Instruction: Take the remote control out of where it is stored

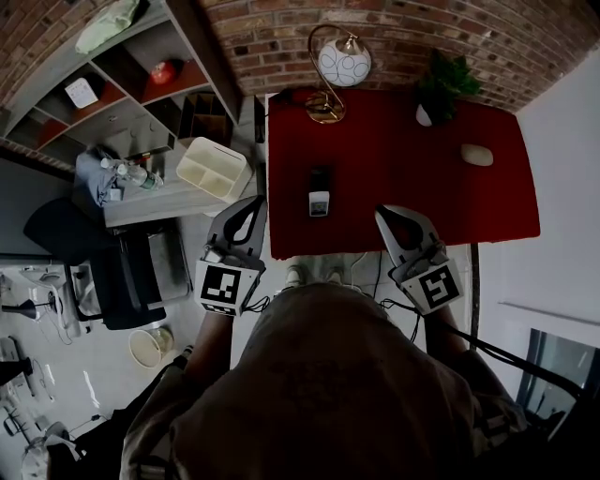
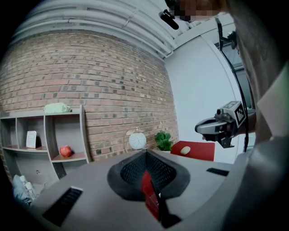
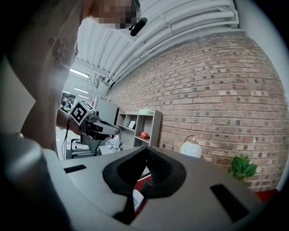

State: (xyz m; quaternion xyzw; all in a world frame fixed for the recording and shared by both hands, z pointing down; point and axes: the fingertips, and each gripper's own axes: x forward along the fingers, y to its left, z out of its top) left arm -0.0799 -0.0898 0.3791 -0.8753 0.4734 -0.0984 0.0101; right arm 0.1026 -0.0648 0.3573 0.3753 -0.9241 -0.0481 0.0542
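While remote control (image 1: pixel 319 192) sits on red table (image 1: pixel 403 159), lamp (image 1: pixel 339 64), plant (image 1: pixel 448 80) behind.

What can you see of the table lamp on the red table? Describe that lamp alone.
The table lamp has a round white globe shade marked with thin dark curved lines, hanging inside a slim gold arched arm that rises from a round gold base. It looks like metal and glass. It stands upright at the red table's far left corner, near the brick wall, its base on the tabletop. Nothing else touches it; the potted plant stands apart to its right.
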